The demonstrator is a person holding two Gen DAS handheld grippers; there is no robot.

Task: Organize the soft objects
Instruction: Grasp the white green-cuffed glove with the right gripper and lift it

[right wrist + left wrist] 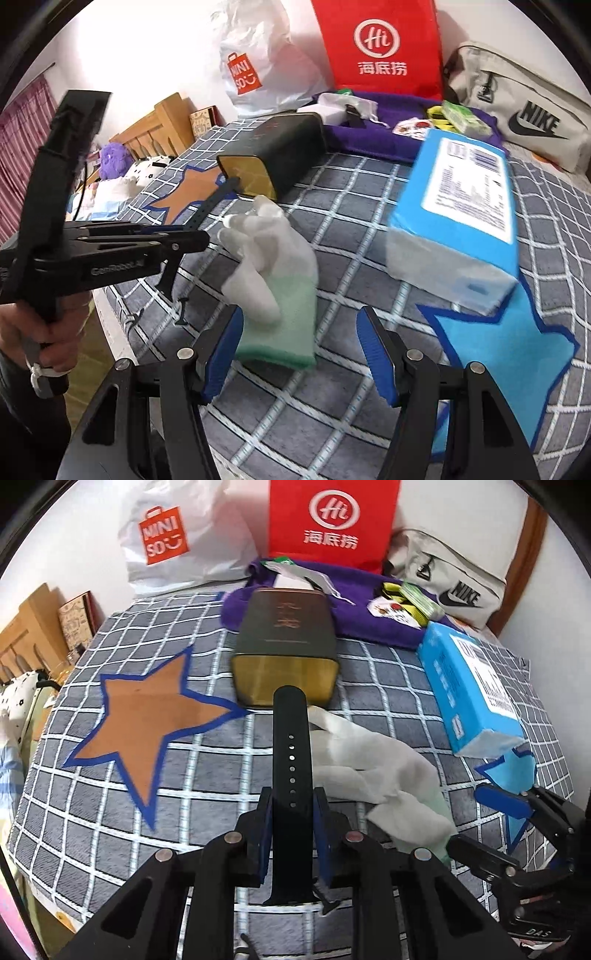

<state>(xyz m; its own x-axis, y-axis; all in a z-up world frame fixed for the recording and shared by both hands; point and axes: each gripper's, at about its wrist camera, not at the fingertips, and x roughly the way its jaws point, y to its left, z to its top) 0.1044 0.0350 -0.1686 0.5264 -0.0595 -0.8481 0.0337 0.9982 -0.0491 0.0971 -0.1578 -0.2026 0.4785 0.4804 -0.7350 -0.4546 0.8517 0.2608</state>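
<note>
One black watch strap (290,760) is clamped in the left gripper (291,819), its tip pointed at the dark tin (286,646). One white glove (273,266) is draped on the checked blanket (351,206) between the right gripper's (299,354) spread jaws, untouched. Two stars are counted: brown (147,716), blue (509,350). A hand (40,332) is seen only from the right wrist.

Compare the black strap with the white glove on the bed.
The black strap is narrow, flat and punched with holes; the white glove is wide, crumpled and green at the cuff. The left tool clamps the strap; the glove lies free between the right tool's open pads. Both are soft.
</note>
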